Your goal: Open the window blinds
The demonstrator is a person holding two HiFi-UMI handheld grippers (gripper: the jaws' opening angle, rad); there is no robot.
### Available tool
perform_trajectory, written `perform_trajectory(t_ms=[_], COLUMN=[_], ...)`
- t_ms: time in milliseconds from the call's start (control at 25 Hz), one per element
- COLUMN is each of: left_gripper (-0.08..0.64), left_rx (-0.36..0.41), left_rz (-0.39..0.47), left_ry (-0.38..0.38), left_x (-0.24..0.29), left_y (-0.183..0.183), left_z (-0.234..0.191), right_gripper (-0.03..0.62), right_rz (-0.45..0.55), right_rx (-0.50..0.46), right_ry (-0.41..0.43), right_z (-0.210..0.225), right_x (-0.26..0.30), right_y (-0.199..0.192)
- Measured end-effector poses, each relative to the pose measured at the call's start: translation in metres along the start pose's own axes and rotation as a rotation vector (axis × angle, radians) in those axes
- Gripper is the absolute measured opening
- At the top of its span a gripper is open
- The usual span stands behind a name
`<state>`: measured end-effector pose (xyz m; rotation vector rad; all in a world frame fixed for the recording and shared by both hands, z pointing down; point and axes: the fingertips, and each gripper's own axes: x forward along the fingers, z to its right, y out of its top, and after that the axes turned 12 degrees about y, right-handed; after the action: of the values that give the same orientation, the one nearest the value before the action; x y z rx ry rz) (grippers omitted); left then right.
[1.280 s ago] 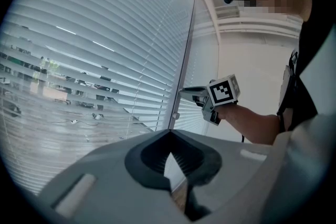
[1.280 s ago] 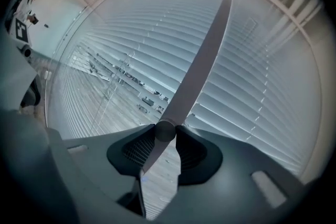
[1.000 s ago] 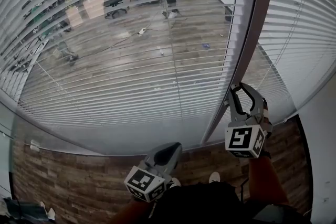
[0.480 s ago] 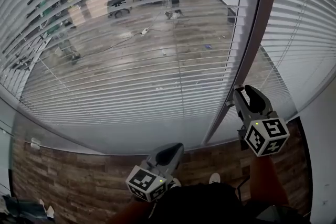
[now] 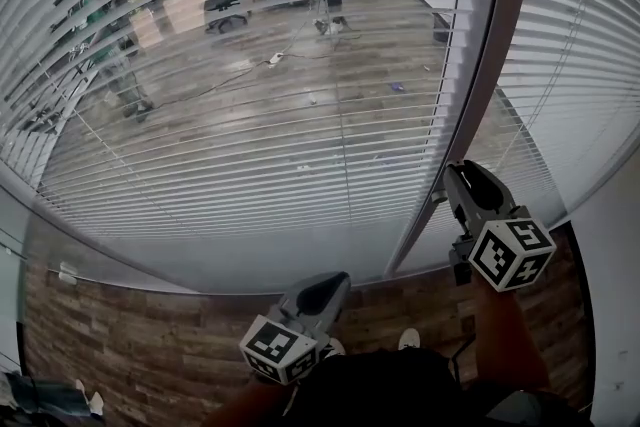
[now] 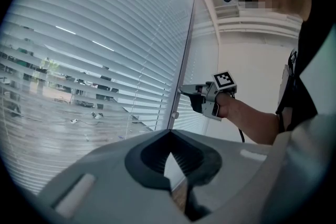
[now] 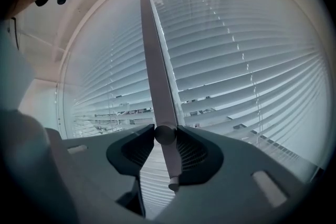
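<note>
White slatted blinds (image 5: 250, 115) cover the window, their slats tilted enough that a room shows through. A long grey tilt wand (image 5: 478, 85) hangs in front of them, its capped end (image 7: 173, 184) below my right gripper. The right gripper (image 5: 447, 177) points level at the wand, and its jaws have just been closing, with the wand (image 7: 157, 81) pinched between the pads. From the left gripper view it (image 6: 182, 91) meets the wand (image 6: 185, 55) a little above the wand's end. My left gripper (image 5: 330, 280) hangs low by the person's body, shut and holding nothing (image 6: 169, 134).
A second blind (image 5: 590, 45) hangs to the right of the wand, with thin lift cords (image 5: 335, 115) running down the slats. Wood-pattern floor (image 5: 150, 345) lies under the sill. A white wall (image 5: 620, 255) stands at the far right.
My right gripper has rolled about its own axis while on the wand, and its marker cube now faces another way. The left gripper has kept still.
</note>
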<state>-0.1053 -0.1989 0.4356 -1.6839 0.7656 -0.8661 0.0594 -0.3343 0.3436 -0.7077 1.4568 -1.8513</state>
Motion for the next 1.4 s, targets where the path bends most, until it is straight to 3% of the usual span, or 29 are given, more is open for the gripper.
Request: perform_trajectory(t_ms=[280,800,1080,1400], left_gripper=[0.002,0.002,0.002,0.002], left_rx=[0.013,0.011,0.005,-0.004], left_rz=[-0.004,-0.005,0.001,-0.011], left_ry=[0.004,0.016,0.007,0.019], left_x=[0.0,0.0,-0.013,-0.001], left_y=[-0.006,0.0,-0.001,0.001], left_z=[-0.004,-0.003,0.0,-0.001], right_gripper=[0.158,0.155,0.153,0.152], right_rz=[-0.029,-0.131,-0.218,-0.295], right_rx=[-0.086,-0.393,-0.634,-0.799], right_ry=[-0.014,-0.094,-0.167,-0.217], right_z=[-0.002,-0.005,-0.022,-0.01], right_x=[0.0,0.002,-0.002,0.003], right_y=[-0.004,-0.001,0.0,-0.004])
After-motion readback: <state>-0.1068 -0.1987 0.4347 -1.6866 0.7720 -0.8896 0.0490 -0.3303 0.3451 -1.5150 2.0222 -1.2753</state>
